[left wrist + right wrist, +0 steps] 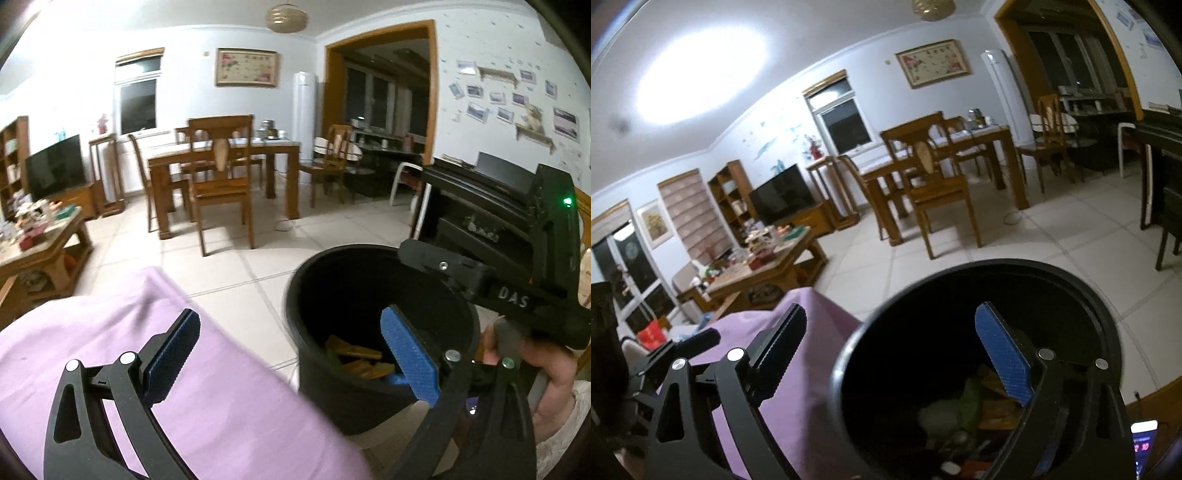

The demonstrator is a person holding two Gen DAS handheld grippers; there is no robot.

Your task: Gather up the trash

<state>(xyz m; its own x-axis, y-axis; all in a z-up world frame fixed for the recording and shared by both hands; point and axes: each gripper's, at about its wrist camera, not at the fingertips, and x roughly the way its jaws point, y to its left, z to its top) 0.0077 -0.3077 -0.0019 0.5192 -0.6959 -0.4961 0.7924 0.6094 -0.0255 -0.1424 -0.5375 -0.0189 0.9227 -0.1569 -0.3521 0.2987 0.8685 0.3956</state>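
Your trash bin (380, 332) stands on the floor at two o'clock, just beside the cloth-covered surface (184, 387) at nine. Wrappers (360, 360) lie in its bottom. Beyond, at twelve, the dining table (225, 155) has chairs (221, 184) before it; the coffee table (40, 243) sits at ten.

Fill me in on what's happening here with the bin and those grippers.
A person is collecting trash with a handheld gripper in each hand. Both hang over a black trash bin beside a surface draped in purple cloth. The left gripper and the right gripper are open with nothing between their fingers. Yellow and green scraps already lie in the bin, so something may have just been dropped in.
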